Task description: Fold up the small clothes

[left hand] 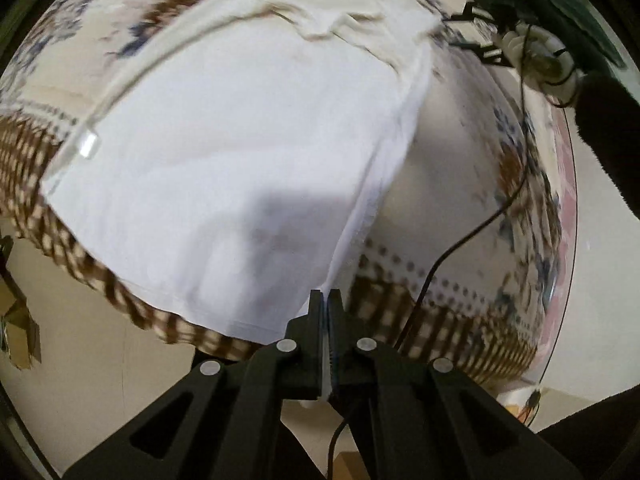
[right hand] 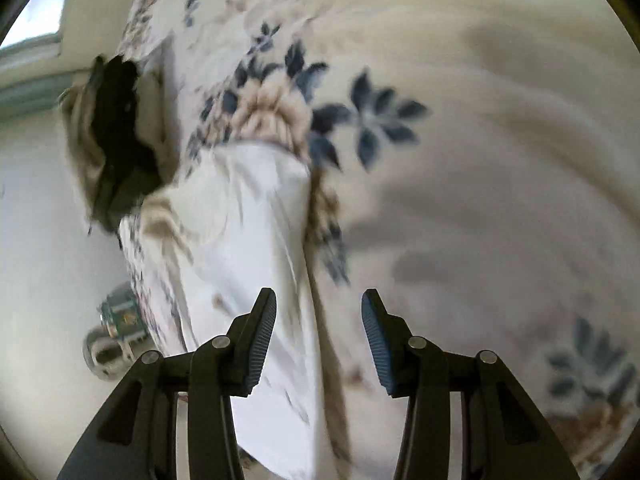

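Note:
A white garment [left hand: 240,160] lies spread on a floral tablecloth [left hand: 460,184], reaching the table's near edge. My left gripper [left hand: 325,296] is shut on the garment's near right corner at the table edge. In the right wrist view the same white garment [right hand: 248,240] lies as a narrow strip on the cloth. My right gripper [right hand: 319,304] is open and empty, low over the garment's right edge; the left finger is over the white fabric, the right one over the tablecloth [right hand: 480,160].
A cream cloth [left hand: 340,12] lies crumpled at the garment's far end. The other gripper [left hand: 532,52] with a black cable [left hand: 472,236] shows at the far right. A dark object [right hand: 116,140] sits at the table's left edge. A jar [right hand: 108,340] stands on the floor.

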Available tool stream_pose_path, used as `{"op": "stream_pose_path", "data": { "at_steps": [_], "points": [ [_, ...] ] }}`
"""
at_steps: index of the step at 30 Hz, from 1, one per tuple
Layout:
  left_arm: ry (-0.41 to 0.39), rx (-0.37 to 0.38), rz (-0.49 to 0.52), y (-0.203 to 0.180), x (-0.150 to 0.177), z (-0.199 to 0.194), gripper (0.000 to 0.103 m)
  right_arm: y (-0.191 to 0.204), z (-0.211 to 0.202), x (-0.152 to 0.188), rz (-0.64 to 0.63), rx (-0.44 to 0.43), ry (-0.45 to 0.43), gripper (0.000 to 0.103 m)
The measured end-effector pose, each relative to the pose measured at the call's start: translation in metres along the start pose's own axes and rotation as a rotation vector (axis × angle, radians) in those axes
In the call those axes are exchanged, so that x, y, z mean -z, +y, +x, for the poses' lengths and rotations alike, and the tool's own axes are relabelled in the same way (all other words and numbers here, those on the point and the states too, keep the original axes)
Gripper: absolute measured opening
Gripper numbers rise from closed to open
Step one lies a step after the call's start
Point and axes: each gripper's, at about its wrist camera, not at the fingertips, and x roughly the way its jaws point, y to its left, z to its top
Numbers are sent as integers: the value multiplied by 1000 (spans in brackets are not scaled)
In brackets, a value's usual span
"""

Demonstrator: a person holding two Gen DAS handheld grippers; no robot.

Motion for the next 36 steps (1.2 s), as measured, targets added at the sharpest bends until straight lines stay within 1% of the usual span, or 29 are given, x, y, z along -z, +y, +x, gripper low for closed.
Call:
{"op": "stream_pose_path", "data": {
  "at_steps": [2, 3, 4, 5, 6, 8, 9, 10, 11, 13, 16, 19, 20, 21, 25, 28, 30, 31, 32, 33, 34, 35, 36],
  "points": [
    [-19, 3, -26, 14, -6, -6, 0, 11, 20, -15, 8, 0, 15, 46],
    [-24, 3, -33, 20, -8, -9, 0, 16, 26, -17, 4, 14, 6, 39],
    [-33, -3, -37, 26, -11, -13, 0, 27, 31, -16, -18, 40, -22, 9],
    [-42, -7, -42, 33, -13, -17, 0, 38, 34, -14, -49, 87, -40, 4],
    [-52, -12, -53, 43, -16, -22, 0, 53, 36, -9, -80, 119, -68, 4],
    [-74, -26, -72, 65, -24, -34, 0, 86, 29, -1, -120, 138, -106, 4],
    [-85, -35, -78, 76, -29, -40, 0, 96, 25, 4, -136, 141, -115, 4],
    [-94, -46, -86, 89, -33, -45, 0, 118, 21, 8, -160, 151, -127, 4],
    [-102, -51, -92, 101, -37, -51, 0, 130, 20, 12, -181, 161, -134, 4],
    [-116, -64, -101, 126, -47, -58, 0, 168, 20, 19, -233, 188, -138, 4],
    [-134, -84, -112, 165, -61, -60, 0, 222, 34, 29, -303, 255, -127, 4],
    [-144, -91, -152, 208, -78, -51, 0, 270, 66, 33, -375, 358, -120, 4],
    [-146, -95, -161, 221, -83, -47, 0, 286, 85, 33, -388, 404, -122, 4],
    [-144, -97, -169, 232, -87, -42, 0, 294, 97, 34, -394, 428, -119, 4],
    [-122, -93, -217, 275, -103, -12, 0, 327, 159, 30, -414, 572, -118, 4],
    [-43, -50, -253, 298, -113, 12, 3, 334, 190, 25, -393, 634, -90, 4],
    [-11, -12, -277, 310, -114, 15, 3, 333, 191, 26, -341, 588, -66, 14],
    [-3, 2, -283, 315, -113, 14, 4, 331, 186, 30, -319, 548, -59, 29],
    [-1, 11, -286, 319, -111, 11, 8, 328, 177, 38, -295, 502, -53, 48],
    [0, 17, -288, 324, -108, 7, 18, 323, 166, 49, -276, 451, -50, 54],
    [4, 26, -293, 327, -105, 4, 26, 316, 153, 64, -257, 394, -48, 56],
    [8, 42, -300, 330, -104, 3, 46, 303, 136, 86, -244, 344, -42, 56],
    [8, 68, -311, 335, -101, 3, 59, 292, 128, 101, -238, 326, -33, 56]
  ]
}}
